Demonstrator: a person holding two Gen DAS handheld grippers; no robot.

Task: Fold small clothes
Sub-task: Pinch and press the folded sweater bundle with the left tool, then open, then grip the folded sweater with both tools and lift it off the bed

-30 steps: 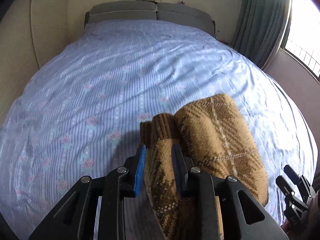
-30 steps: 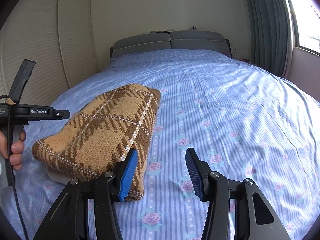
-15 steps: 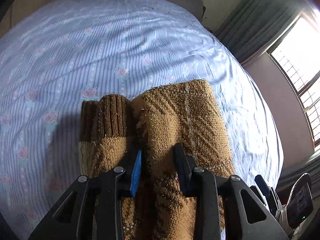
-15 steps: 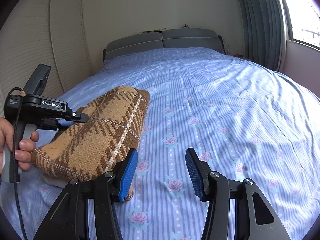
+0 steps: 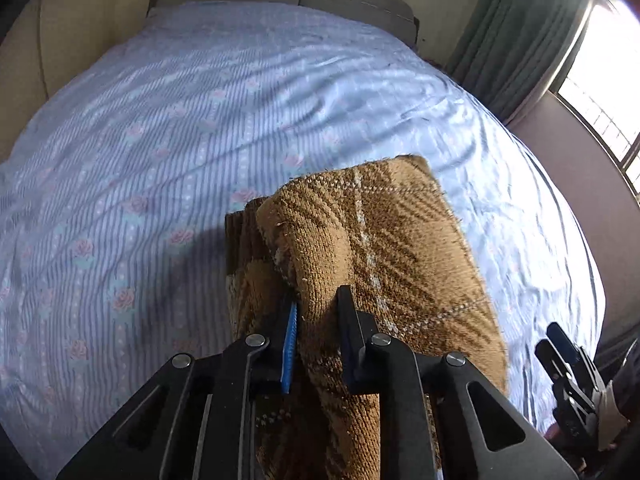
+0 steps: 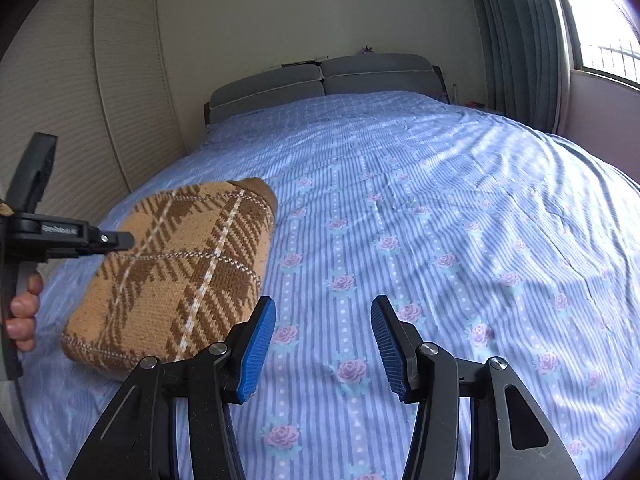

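A brown and tan plaid knit sweater point(image 5: 392, 240) lies folded into a thick bundle on the bed, left of centre in the right wrist view point(image 6: 180, 272). My left gripper point(image 5: 318, 300) points down at its near end, and its jaws are closing with a raised fold of the knit pinched between the pads. From the right wrist view, that left gripper point(image 6: 72, 236) reaches in over the sweater's left side, held by a hand point(image 6: 24, 312). My right gripper point(image 6: 323, 308) hovers open over bare sheet, just right of the sweater, with nothing between its fingers.
The bed is covered by a blue striped sheet with pink roses point(image 6: 440, 240). A grey padded headboard point(image 6: 320, 76) stands at the far end. Slatted wardrobe doors point(image 6: 80, 120) run along the left, and a green curtain point(image 6: 520, 40) and window along the right.
The left jaws have narrowed onto a fold of the sweater's near end, and the left gripper tipped and shifted over it. The right gripper has stayed put.
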